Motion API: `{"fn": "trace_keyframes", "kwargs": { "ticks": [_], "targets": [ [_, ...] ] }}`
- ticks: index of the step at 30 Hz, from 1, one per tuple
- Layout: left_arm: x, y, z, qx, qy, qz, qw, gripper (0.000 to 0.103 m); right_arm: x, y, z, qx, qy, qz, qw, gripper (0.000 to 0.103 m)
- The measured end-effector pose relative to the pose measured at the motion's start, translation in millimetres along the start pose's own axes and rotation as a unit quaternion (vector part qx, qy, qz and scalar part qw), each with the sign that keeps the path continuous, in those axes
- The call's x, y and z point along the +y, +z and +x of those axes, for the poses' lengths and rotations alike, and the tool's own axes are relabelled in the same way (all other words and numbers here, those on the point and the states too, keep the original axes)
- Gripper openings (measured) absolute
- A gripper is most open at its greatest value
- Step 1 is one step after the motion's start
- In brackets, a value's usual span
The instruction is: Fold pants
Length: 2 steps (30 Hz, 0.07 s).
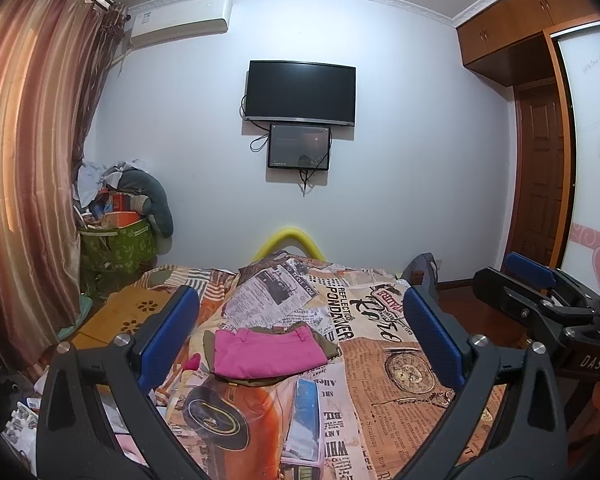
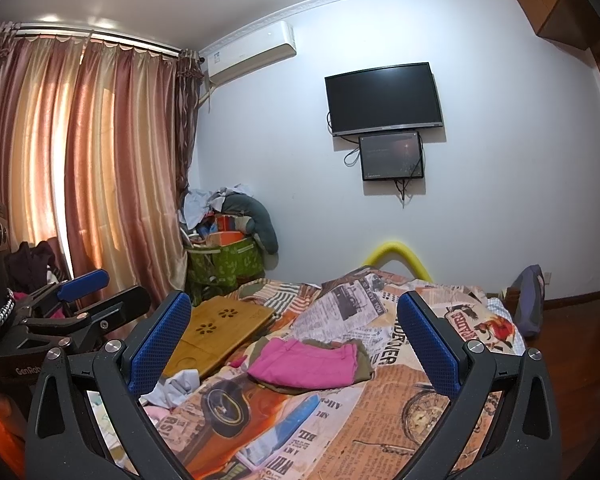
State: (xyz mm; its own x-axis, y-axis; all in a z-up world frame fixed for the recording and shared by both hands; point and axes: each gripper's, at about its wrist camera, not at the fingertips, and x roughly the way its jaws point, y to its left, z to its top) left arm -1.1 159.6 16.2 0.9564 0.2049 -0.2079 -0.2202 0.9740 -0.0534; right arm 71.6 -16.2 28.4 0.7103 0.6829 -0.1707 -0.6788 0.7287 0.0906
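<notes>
A: Left wrist view: pink pants (image 1: 267, 353) folded mid-bed (image 1: 400, 412), atop olive garment (image 1: 329, 345). Green bag (image 1: 118, 246) overfilled.
B: Left gripper (image 1: 300, 340), right gripper (image 2: 294, 344) spread wide, empty. Tray (image 2: 216, 330) at left edge.

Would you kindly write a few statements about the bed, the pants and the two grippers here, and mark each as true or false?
1. The pink pants lie folded on the bed. True.
2. The left gripper is shut on the pink pants. False: its fingers stand wide apart, above the bed, holding nothing.
3. Olive pants lie under the pink ones. True.
4. The right gripper is open. True.
5. The wooden tray rests on top of the pink pants. False: it lies apart from them, toward the curtain side of the bed.
6. The TV shows a bright picture. False: its screen is dark.
</notes>
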Motion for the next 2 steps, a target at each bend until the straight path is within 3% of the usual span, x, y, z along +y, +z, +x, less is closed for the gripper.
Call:
{"fn": "trace_keyframes", "kwargs": {
  "ticks": [2],
  "targets": [
    [0.0, -0.1, 0.3, 0.0, 0.001, -0.001, 1.0, 0.103, 0.2, -0.8, 0.8, 0.001, -0.001, -0.001, 1.0, 0.103]
  ]
}}
